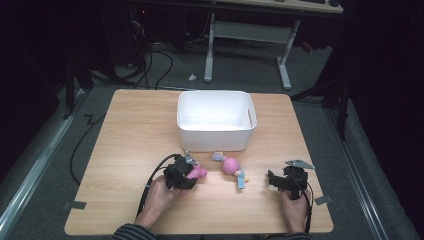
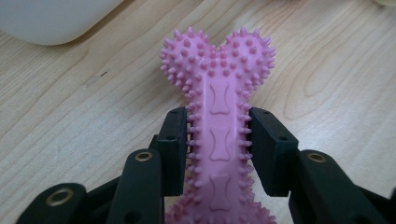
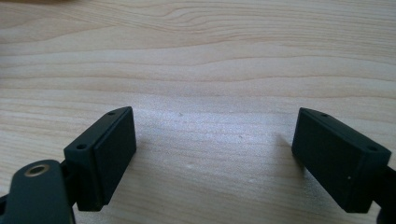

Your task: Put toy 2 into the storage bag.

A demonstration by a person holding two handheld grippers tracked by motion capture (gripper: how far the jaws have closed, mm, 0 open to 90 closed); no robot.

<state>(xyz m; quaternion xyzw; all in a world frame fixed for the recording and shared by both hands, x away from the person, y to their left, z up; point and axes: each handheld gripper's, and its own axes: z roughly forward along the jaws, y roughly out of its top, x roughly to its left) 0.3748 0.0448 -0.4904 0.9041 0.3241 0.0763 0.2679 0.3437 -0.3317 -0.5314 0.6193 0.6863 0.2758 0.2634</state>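
Pink spiky bone toy (image 2: 218,112) sits squeezed at its middle between the two black pads of the left gripper (image 2: 218,147), low on the wooden table (image 1: 125,150), and its near end is cut off at the bottom of the left gripper view. Right gripper (image 3: 215,154) stands wide apart with nothing inside, only bare wood under it. Farther out, a second pink and blue toy (image 1: 232,168) lies between the hands, just in front of the white tub (image 1: 216,136), with plenty of free table on both sides.

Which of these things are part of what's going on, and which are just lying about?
In use: pink bone toy, gripped by the left claw; likely the white bin behind it.
Lying about: second toy on the table; the open right claw, holding nothing.
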